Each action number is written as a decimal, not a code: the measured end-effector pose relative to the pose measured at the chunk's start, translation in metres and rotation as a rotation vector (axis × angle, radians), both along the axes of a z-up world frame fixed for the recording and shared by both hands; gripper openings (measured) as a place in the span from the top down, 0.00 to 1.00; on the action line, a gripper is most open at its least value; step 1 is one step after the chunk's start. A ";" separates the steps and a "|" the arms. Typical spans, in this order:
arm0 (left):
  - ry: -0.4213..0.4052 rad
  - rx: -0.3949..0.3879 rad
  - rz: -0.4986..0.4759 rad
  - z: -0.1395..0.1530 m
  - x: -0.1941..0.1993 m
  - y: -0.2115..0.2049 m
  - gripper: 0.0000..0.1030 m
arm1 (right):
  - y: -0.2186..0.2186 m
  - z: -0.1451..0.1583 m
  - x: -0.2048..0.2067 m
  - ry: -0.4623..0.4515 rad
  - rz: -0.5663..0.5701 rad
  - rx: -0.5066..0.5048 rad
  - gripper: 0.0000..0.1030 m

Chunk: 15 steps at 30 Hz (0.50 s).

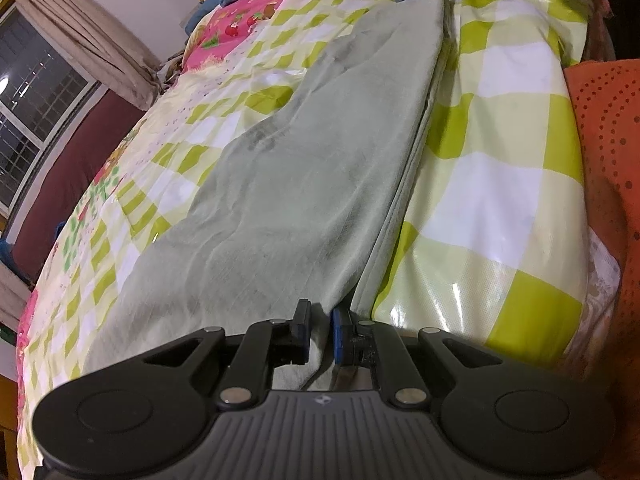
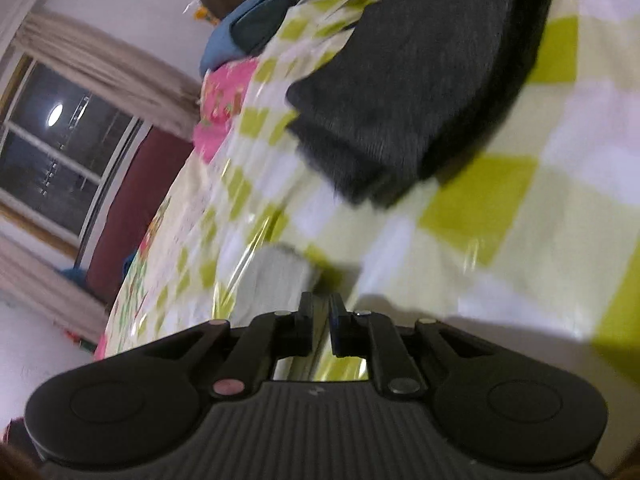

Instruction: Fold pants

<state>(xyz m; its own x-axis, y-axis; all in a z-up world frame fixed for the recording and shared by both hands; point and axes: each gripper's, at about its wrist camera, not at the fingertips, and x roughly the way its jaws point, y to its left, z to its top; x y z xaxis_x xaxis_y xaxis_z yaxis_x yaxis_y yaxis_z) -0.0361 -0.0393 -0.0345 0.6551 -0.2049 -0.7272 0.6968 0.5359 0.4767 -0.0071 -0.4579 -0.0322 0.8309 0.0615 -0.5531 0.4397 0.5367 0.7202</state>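
Pants (image 1: 304,168) lie lengthwise on the bed (image 1: 500,128), left hand-held gripper (image 1: 320,334) pinching their 6 o'clock end, right hand-held gripper (image 2: 320,328) nearly closed, its catch unclear; lift both ends together, evenly.

left tongs (image 1: 320,334) pinching pants (image 1: 304,184), bed (image 1: 500,184)

Pants (image 1: 304,168) on bed (image 1: 500,184), seemingly lengthwise

No words or numbers can be read anywhere. A small pale emblem (image 1: 319,399) sits on the left gripper's ribbed body, perhaps a logo, too small to make out.
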 end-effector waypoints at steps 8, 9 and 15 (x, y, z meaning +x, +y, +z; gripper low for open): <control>-0.023 0.021 -0.014 -0.002 -0.004 -0.002 0.75 | 0.010 -0.008 0.021 -0.011 -0.009 0.020 0.75; -0.022 0.021 -0.014 -0.002 -0.004 -0.002 0.75 | 0.013 -0.007 0.027 0.016 0.000 -0.020 0.75; -0.017 0.005 -0.012 -0.002 -0.003 -0.001 0.75 | 0.017 -0.007 0.015 -0.015 0.042 -0.067 0.76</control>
